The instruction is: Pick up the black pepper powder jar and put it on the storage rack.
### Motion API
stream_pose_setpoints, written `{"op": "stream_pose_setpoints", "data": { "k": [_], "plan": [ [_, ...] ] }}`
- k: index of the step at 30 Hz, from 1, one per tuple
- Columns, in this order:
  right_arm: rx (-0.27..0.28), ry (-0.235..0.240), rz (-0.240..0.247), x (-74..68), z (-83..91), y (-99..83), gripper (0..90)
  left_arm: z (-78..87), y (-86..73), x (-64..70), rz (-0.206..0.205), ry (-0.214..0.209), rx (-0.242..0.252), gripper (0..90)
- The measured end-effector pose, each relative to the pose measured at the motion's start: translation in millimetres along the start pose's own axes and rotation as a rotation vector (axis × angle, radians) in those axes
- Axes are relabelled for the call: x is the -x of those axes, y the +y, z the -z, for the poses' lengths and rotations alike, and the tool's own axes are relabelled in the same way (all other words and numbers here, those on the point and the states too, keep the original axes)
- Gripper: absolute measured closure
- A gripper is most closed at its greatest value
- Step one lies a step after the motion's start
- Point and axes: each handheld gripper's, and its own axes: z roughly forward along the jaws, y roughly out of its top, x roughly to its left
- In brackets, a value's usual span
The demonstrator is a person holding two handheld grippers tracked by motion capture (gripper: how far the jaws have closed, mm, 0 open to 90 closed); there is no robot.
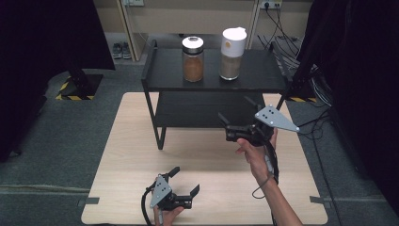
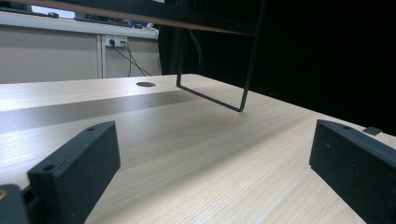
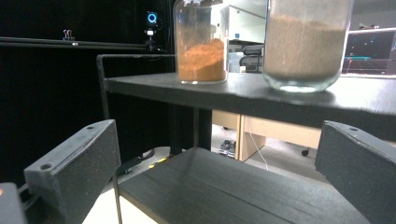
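Jars (image 1: 193, 59) top black shelf (image 1: 160, 77) — right gripper (image 1: 235, 115) gapes below.

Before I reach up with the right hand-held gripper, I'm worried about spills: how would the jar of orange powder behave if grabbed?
The jar of orange powder looks like smooth glass, so probably slippery and breakable. It is about half full, likely fairly heavy low down. Tall and narrow on the top shelf, it might tip if nudged high.

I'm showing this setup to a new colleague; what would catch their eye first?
Two tall jars on the top of the black shelf: one with orange powder, and a white-lidded jar of paler brown powder beside it. Next, the right gripper, held open in the air and aimed at the shelf. The left gripper sits low over the table's near edge, also open.
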Motion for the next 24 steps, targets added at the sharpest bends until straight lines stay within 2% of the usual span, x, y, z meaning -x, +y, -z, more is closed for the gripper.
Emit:
{"op": "stream_pose_setpoints", "data": {
  "k": [16,24],
  "plan": [
    [0.005,0.003,-0.016,-0.5,10.1,-15.5,0.4,0.0,0.1,-0.1,-0.001,0.0,-0.001,1.4],
    [-0.015,0.01,-0.036,0.2,15.5,-28.8,0.4,0.0,-0.1,0.1,-0.001,0.001,0.001,1.3]
  ]
}}
